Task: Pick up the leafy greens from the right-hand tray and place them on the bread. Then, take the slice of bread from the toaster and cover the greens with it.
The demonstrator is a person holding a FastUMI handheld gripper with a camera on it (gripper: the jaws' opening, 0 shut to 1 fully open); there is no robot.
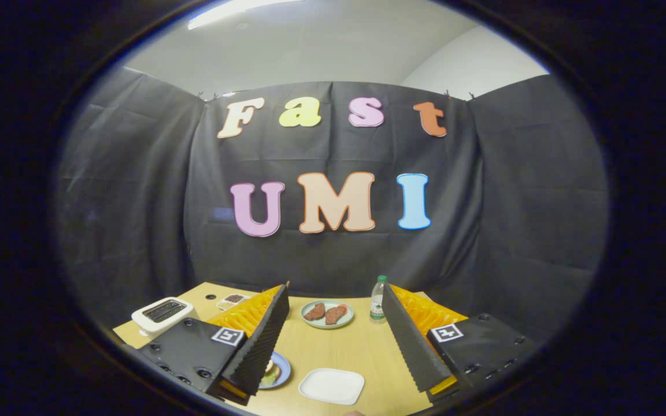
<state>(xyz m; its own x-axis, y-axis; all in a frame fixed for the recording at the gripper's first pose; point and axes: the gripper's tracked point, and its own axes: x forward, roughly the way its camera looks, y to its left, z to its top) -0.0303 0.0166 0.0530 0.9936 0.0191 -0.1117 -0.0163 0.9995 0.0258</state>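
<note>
We see the wooden worktop (pixel 344 349) spread out under the hand-held gripper (pixel 333 341), which hangs above it with its two ridged black fingers (pixel 263 341) set wide apart and nothing between them; bare wood shows in the gap. Off to the left, beyond the left finger, stands the white toaster (pixel 163 315), its two dark slots facing up, though we cannot tell whether a slice of bread sits inside. Close to us, between the fingertips and slightly nearer the right one, lies a white square tray (pixel 332 385) whose top looks bare. Farther away, in line with the gap between the fingers, a pale green plate (pixel 327 321) carries two reddish-brown pieces of meat (pixel 325 312) lying side by side. Just beside the tip of the left finger, and partly hidden by it, we can make out a blue plate (pixel 280 370) holding something pale with a bit of green, which seems to be the bread with leafy greens (pixel 269 374) on it. Behind the right finger stands a small clear bottle (pixel 377 299) with a green cap. Behind the left finger sits a small white dish (pixel 232 300) of dark bits.
</note>
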